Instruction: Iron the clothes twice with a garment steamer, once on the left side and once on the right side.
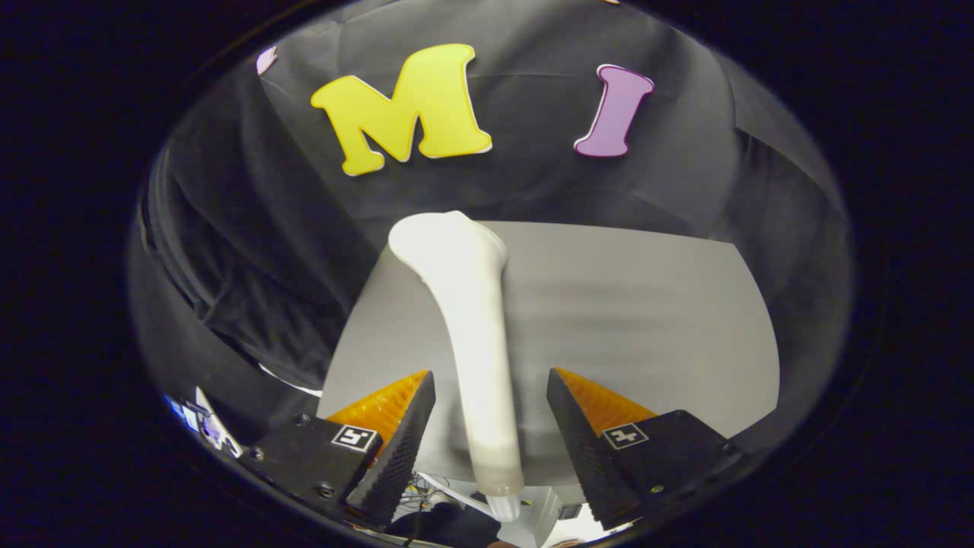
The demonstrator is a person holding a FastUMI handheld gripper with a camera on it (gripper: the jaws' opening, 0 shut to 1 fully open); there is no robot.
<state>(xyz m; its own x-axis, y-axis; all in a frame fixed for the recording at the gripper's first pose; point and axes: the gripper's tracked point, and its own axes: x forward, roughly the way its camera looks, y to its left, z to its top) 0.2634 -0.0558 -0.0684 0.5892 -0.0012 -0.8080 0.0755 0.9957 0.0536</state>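
Between the gripper's (491,396) spread fingers, a white garment steamer (472,327) stands lengthwise, its handle running toward six o'clock and its broader head reaching to about eleven o'clock beyond the fingertips. Neither finger touches the handle; a gap shows on each side. Behind the steamer lies a flat grey surface (647,320), stretching mostly toward three o'clock. Dark cloth (251,251) hangs in folds around it, from nine o'clock up to twelve. At seven o'clock, small items sit too blurred to identify.
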